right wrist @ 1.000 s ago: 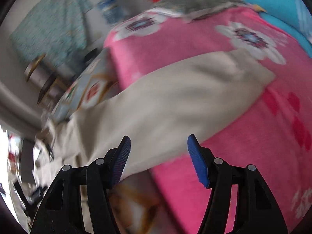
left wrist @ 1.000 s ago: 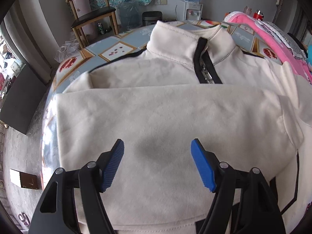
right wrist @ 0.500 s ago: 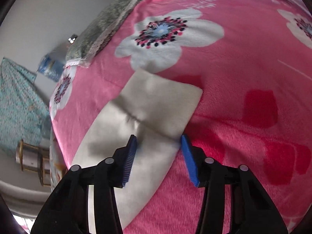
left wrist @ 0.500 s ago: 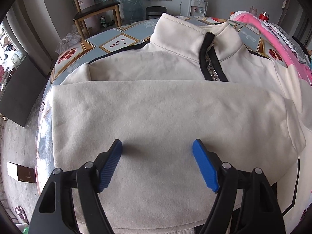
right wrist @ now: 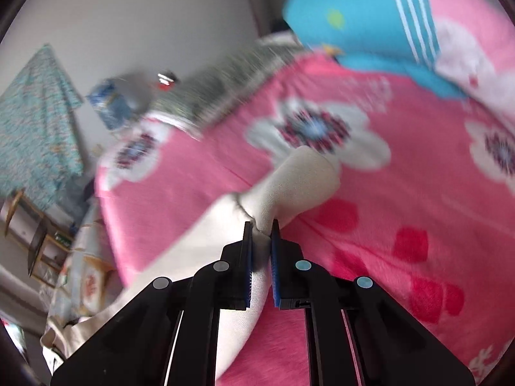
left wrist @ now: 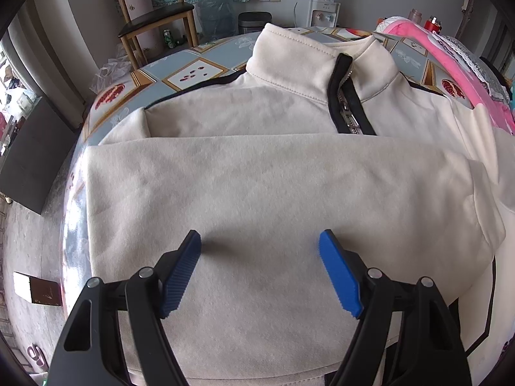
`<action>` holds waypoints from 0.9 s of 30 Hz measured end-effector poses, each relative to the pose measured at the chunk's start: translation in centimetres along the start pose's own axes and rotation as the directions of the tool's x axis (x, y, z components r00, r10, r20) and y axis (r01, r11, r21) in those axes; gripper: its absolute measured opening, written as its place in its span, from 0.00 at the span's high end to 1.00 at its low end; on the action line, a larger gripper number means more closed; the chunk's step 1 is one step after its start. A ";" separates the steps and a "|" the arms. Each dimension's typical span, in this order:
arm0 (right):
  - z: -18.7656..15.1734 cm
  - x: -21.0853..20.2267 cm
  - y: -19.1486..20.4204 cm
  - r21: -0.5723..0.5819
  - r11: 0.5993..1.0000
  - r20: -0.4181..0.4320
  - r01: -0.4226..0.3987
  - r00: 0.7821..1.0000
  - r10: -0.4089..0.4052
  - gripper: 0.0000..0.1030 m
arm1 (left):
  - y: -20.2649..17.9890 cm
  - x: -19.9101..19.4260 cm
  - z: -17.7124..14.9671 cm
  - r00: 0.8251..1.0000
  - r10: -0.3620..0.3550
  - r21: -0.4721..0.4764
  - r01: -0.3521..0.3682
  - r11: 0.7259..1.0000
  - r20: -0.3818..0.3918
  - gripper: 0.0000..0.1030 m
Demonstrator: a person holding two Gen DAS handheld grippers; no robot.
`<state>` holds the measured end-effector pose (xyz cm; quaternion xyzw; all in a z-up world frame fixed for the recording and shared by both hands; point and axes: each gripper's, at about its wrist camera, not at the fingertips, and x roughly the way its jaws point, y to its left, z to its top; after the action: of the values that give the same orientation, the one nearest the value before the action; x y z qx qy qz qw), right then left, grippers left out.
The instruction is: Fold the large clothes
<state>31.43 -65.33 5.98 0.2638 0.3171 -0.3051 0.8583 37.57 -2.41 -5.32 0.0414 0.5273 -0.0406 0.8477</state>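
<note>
So the room's got grey walls, a wooden chair [left wrist: 151, 16] in the back, a water dispenser [left wrist: 320, 3] by the wall, and a counter [left wrist: 193, 70] covered with a tiled-pattern cloth, right next to a bed with a pink flowery blanket [right wrist: 402, 193]. The cream sweatshirt [left wrist: 257, 193] is lying spread out on the counter, collar pointing away, black-trimmed zipper [left wrist: 349, 112] showing, and its one sleeve is already lying folded flat across the chest. The left hand-held gripper [left wrist: 260, 247] is hovering just over that folded sleeve with its blue pads spread wide apart, nothing in them, and that view is looking pretty much the same as a second ago, only the collar is sitting a touch higher in frame. The right side is where stuff is happening: the other sleeve [right wrist: 299, 186] is stretching off the counter onto the pink blanket, and the right hand-held gripper [right wrist: 261, 228] has just been closing, so now it's clamping the fabric just behind the cuff, pads pinching the cloth tight. Half a second back that cuff was lying flat between open fingers; now it's bunching up and rising off the blanket. The right view is smeared with motion blur, and a blue plush thing [right wrist: 363, 22] is showing up top.
</note>
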 end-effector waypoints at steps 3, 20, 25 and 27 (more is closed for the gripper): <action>0.5 -3.6 3.4 -0.084 0.994 0.059 -0.064 0.996 0.069 0.91 | 0.0 -1.1 0.0 0.999 0.012 0.032 -0.013 0.999 0.049 0.28; -11.7 -16.3 26.6 -0.484 0.685 -0.119 -0.544 0.817 0.565 0.91 | 3.5 -1.7 -2.9 1.000 0.017 -0.030 -0.016 0.999 0.015 0.47; -20.0 -13.8 31.2 -0.521 0.619 -0.277 -0.588 0.802 0.529 0.91 | 5.0 -2.0 -3.8 1.000 -0.014 -0.057 0.014 0.998 0.008 0.60; -23.7 -12.8 32.6 -0.555 0.600 -0.321 -0.576 0.814 0.484 0.91 | 5.5 -2.3 -4.0 1.000 -0.024 -0.065 0.024 0.998 0.005 0.64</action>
<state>37.01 -23.49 7.86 0.0635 0.3653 0.1071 0.9225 33.62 3.60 -4.91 0.0072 0.5269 -0.0335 0.8493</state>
